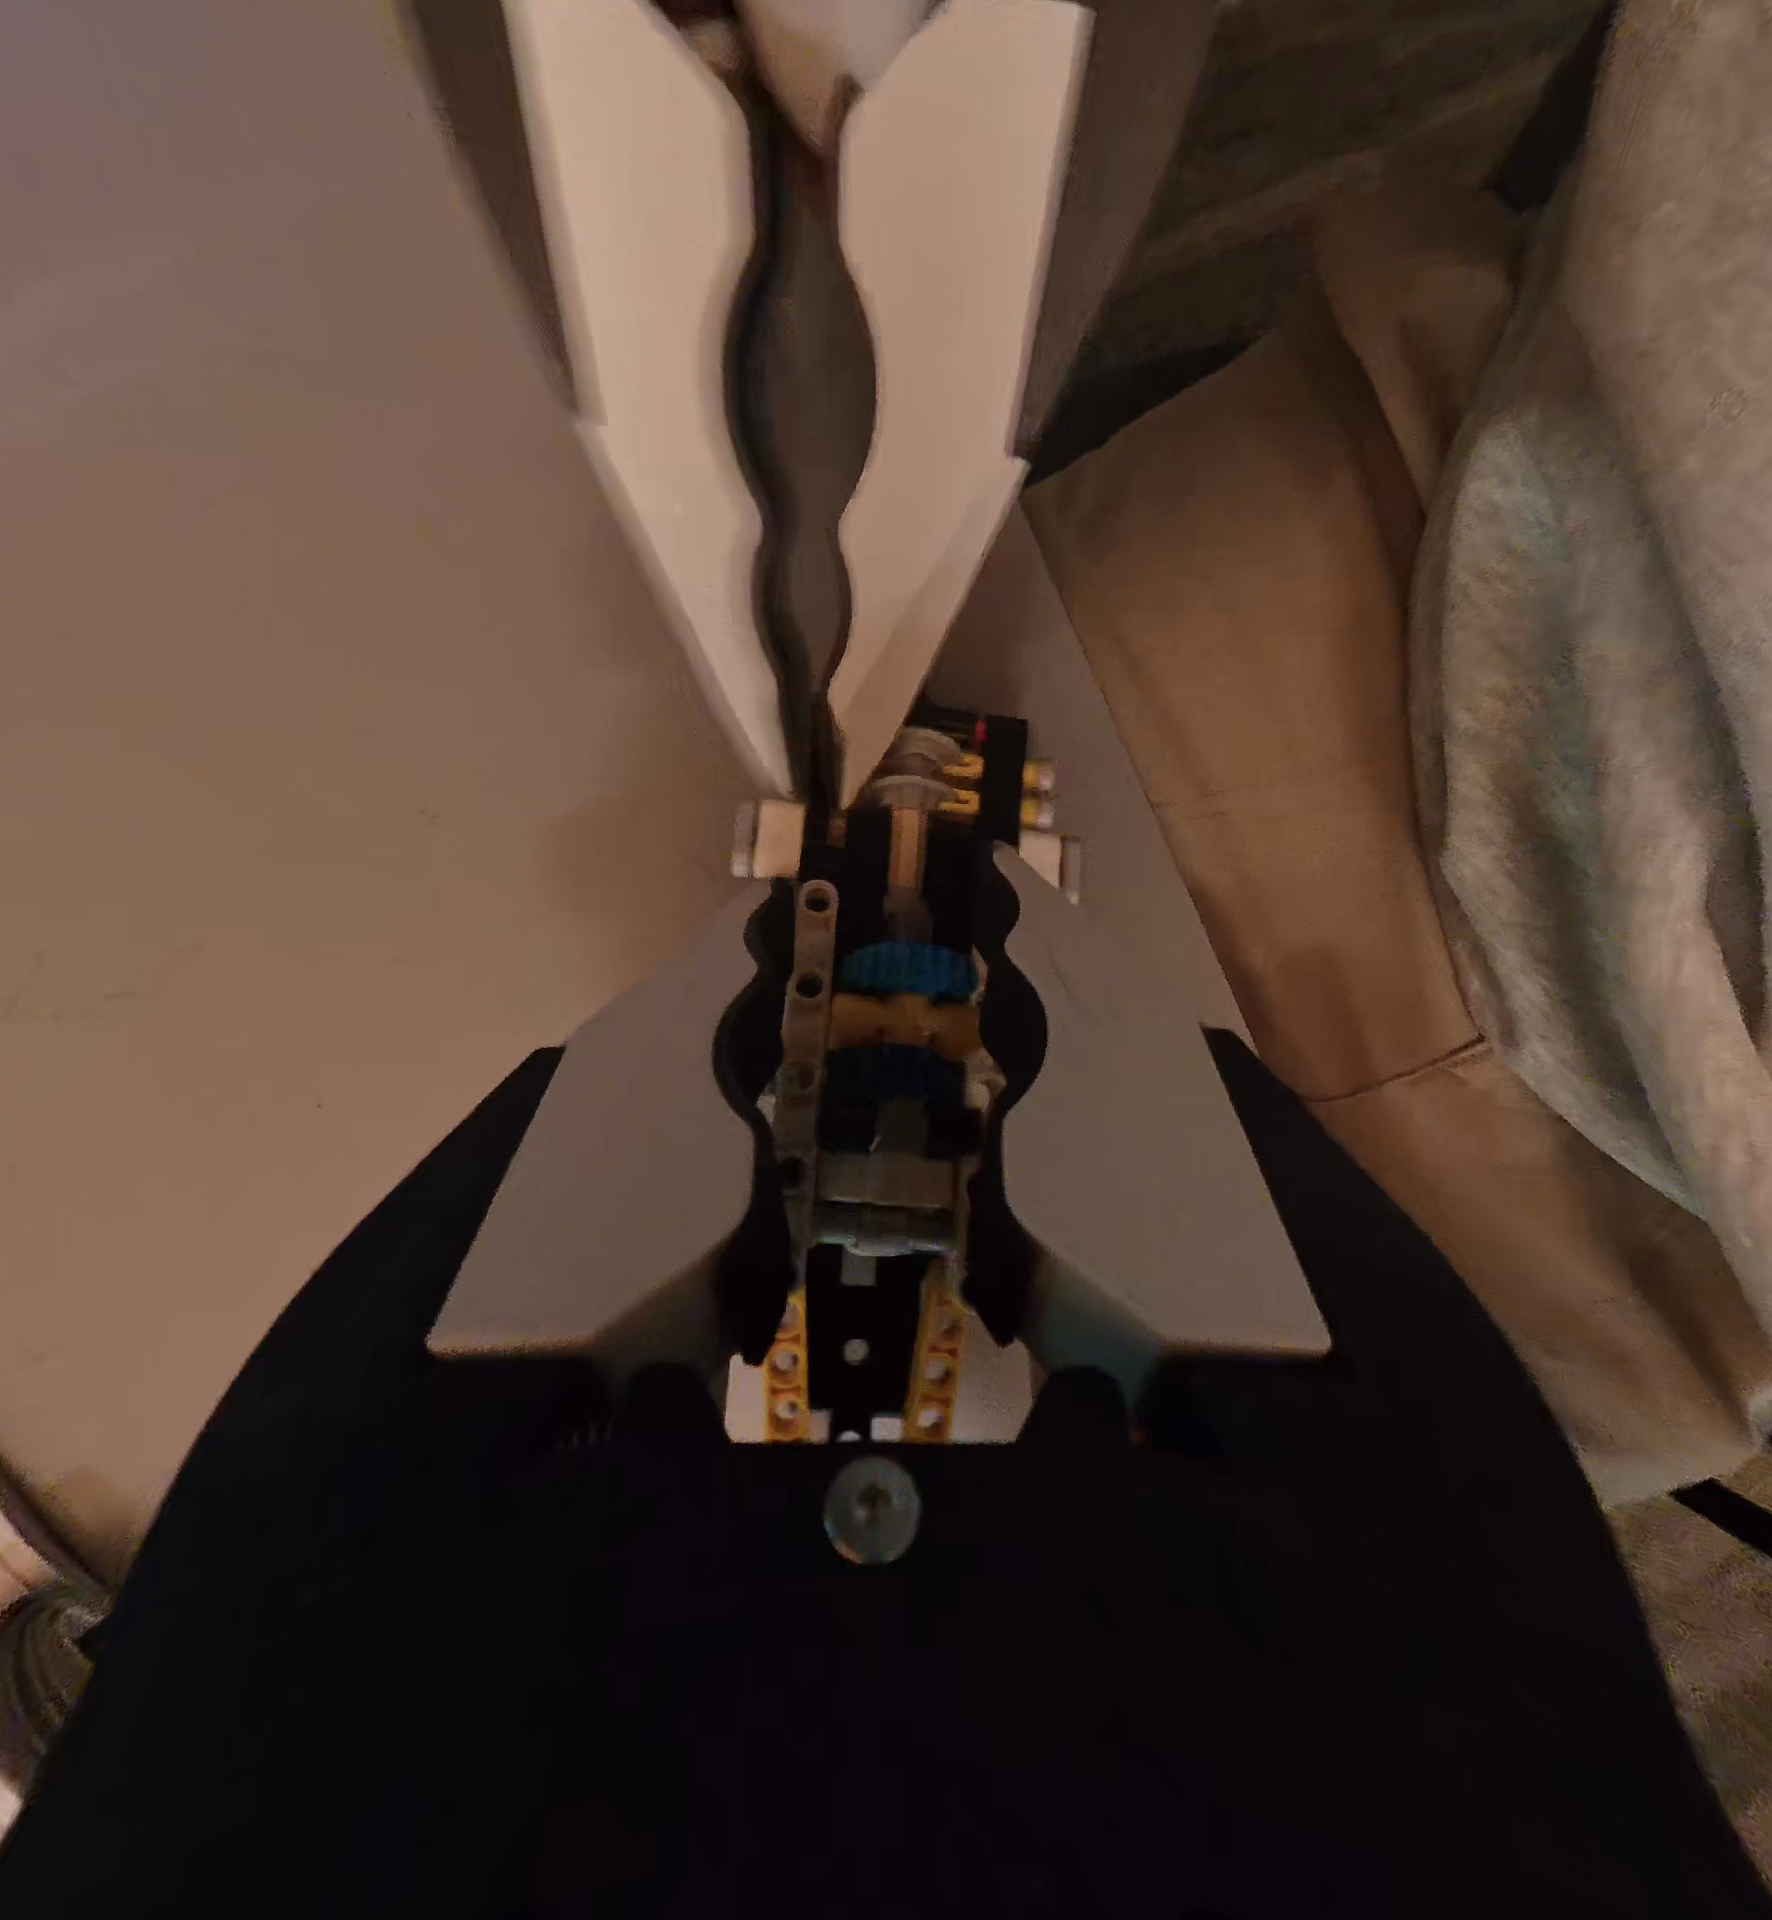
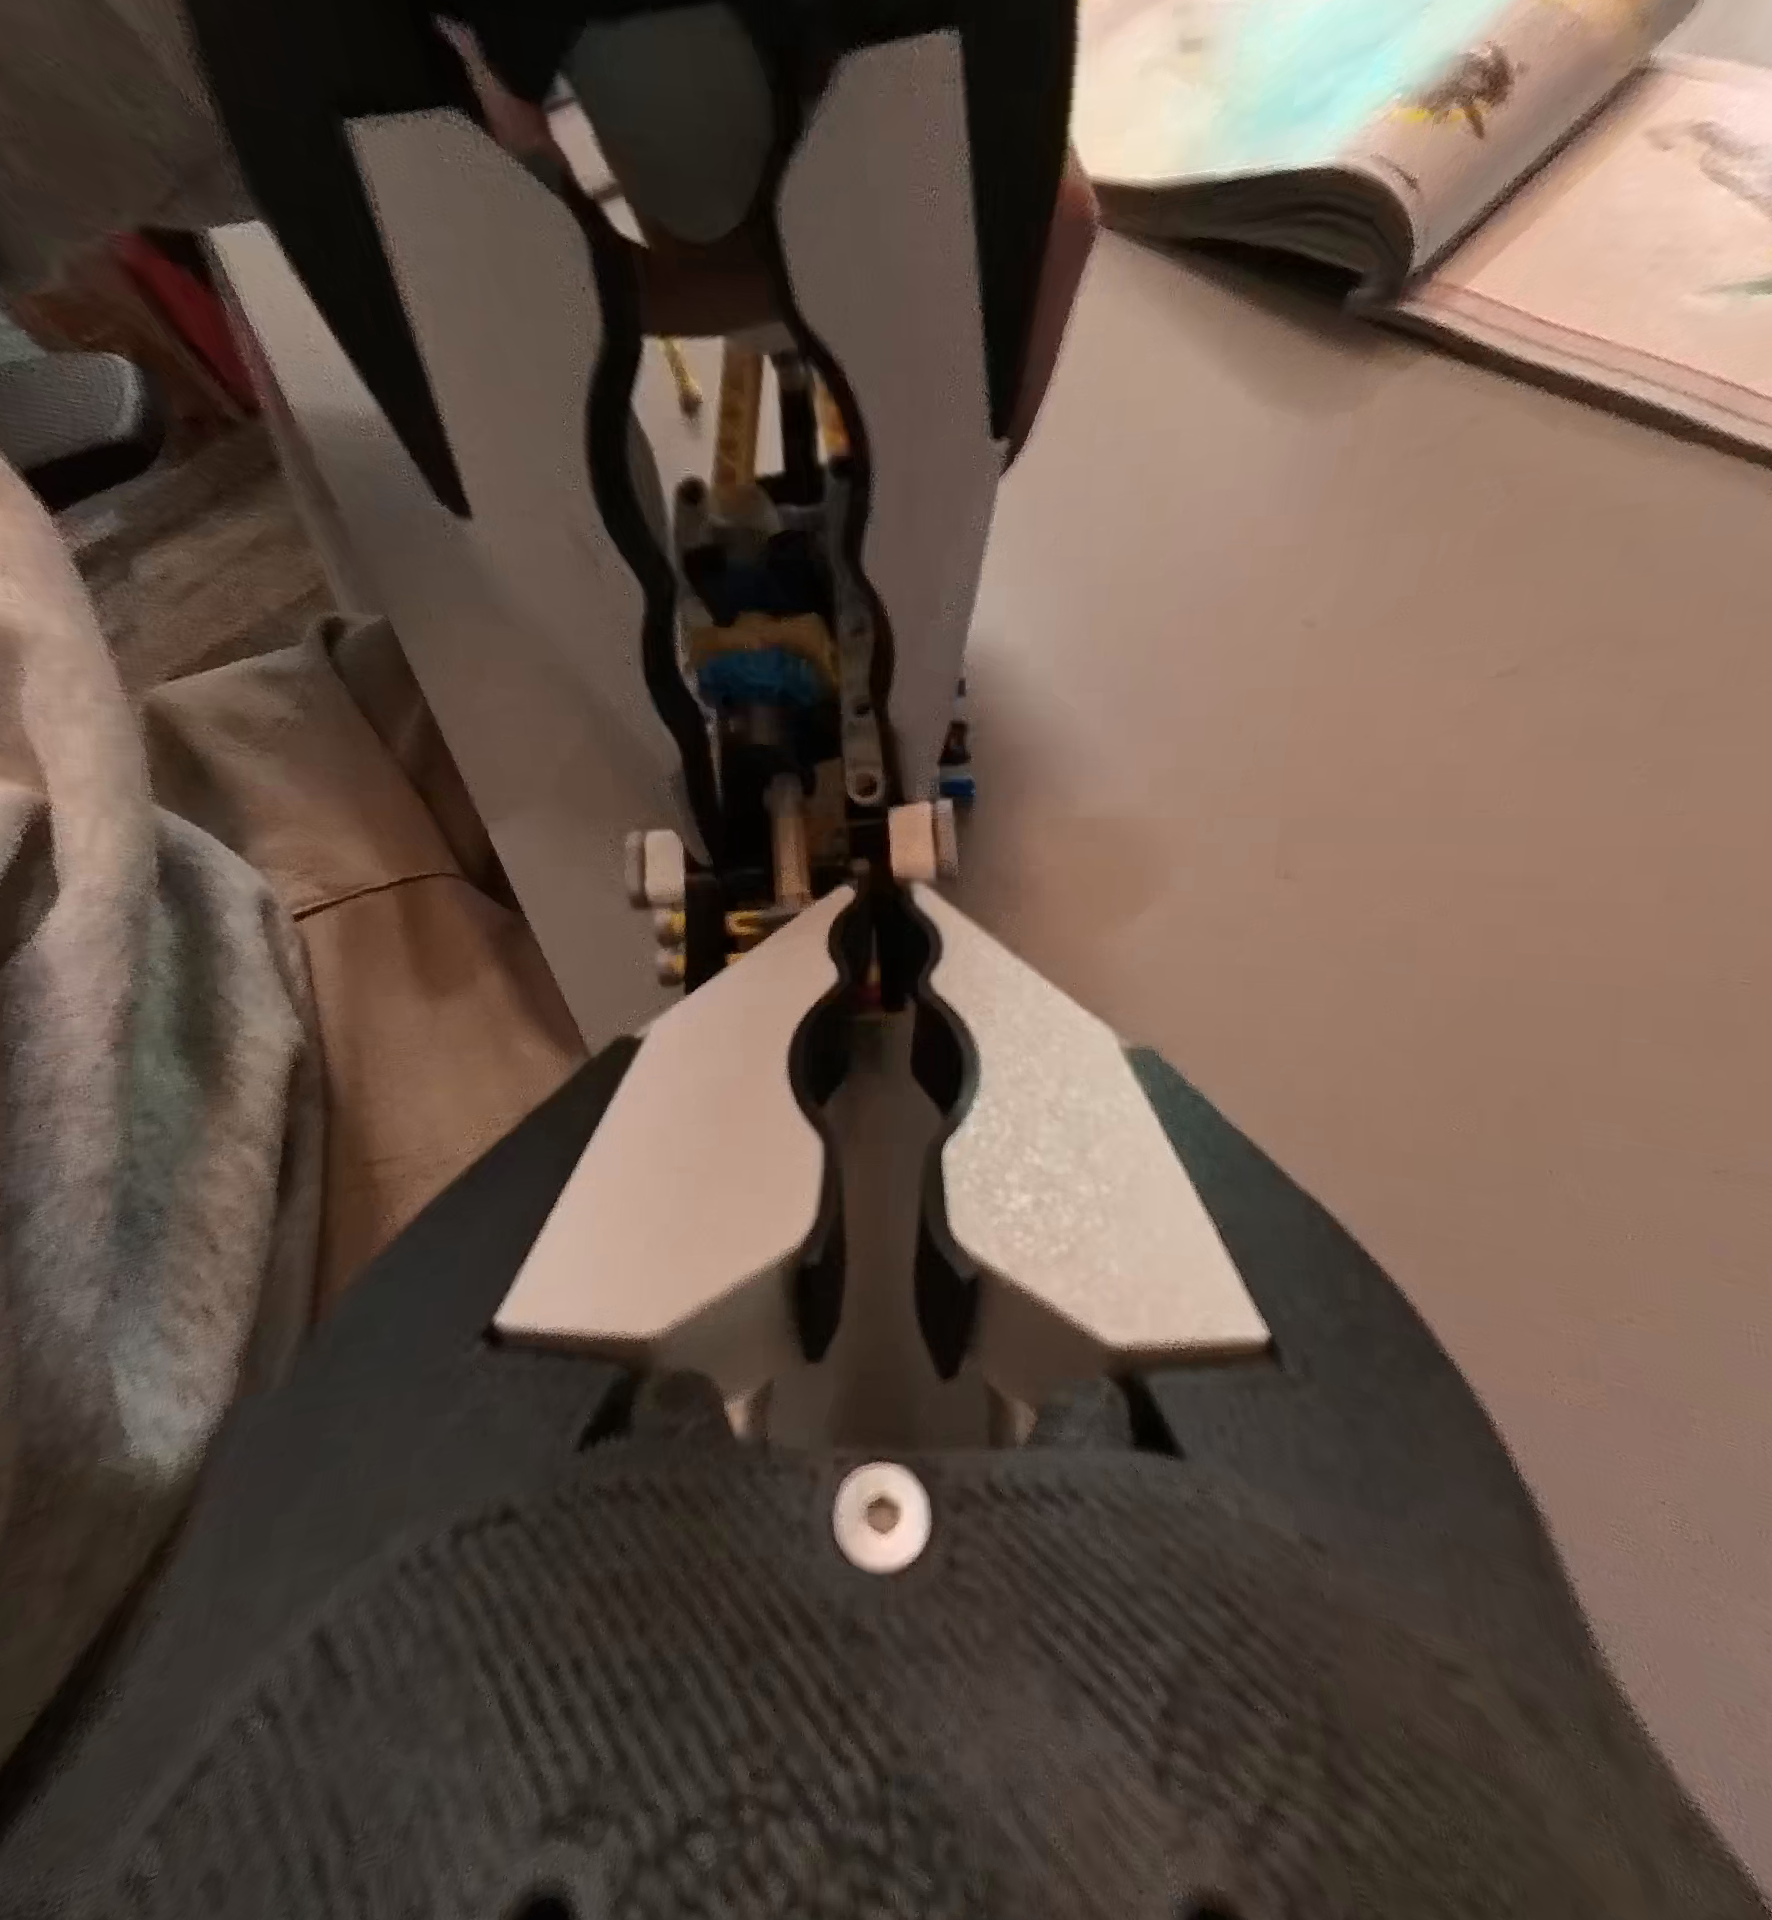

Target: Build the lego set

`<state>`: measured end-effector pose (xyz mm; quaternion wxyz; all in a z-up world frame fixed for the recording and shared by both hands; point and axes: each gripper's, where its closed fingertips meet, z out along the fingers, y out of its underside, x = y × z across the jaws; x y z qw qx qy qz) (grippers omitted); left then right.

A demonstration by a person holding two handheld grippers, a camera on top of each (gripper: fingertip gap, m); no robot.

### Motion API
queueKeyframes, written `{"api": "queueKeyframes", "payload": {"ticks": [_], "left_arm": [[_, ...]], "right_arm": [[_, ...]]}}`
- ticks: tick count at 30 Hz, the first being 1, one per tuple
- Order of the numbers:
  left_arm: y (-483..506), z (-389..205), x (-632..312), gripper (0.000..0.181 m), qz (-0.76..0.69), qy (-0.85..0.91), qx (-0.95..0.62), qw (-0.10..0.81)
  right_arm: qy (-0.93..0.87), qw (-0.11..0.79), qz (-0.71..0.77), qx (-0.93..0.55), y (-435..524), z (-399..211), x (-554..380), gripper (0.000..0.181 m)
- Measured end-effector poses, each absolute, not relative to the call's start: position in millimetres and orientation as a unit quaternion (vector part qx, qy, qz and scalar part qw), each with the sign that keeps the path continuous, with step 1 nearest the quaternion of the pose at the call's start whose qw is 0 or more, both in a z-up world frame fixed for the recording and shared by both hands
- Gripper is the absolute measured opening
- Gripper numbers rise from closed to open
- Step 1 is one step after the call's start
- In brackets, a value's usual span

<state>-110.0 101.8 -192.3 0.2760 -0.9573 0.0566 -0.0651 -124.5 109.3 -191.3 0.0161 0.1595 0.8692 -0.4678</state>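
Two grippers are brought nose to nose over a pale tabletop, and between them the half-built lego model is held. The left gripper is pressed in on the model's flanks, so that the long black and yellow frame, with its blue gears and grey perforated beam, lies lengthwise in the channel between the wavy finger pads; held this way, the model is judged to be steadied clear of the table and its far end offered to the other tool. The right gripper is nearly pressed together, and at its tips a small dark piece appears to be pinched, though the piece is too slim and shadowed to be identified. This piece is placed right at the model's end, between two white connector blocks, which suggests it is being lined up for pushing into the frame there; whether it is already seated cannot be told. An open instruction booklet is laid on the tabletop well apart from the work, presumably so the step can be checked. A fuzzy blanket and beige fabric are seen beside the table edge. A firm counter-grip from the left is judged necessary, since any press from the right would otherwise push the model back.
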Motion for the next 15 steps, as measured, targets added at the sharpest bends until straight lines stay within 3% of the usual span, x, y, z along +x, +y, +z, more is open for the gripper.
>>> {"api": "queueKeyframes", "payload": {"ticks": [4,15], "left_arm": [[101.6,-192.0,-110.2,0.035,-0.068,0.053,-0.956,0.28],[102.4,-191.6,-110.8,0.034,-0.076,0.048,-0.955,0.284]], "right_arm": [[0.872,-0.021,-0.467,0.147,108.4,-190.3,-125.0,0.002],[0.864,-0.019,-0.473,0.17,108.7,-189.7,-126.5,0.001]]}}
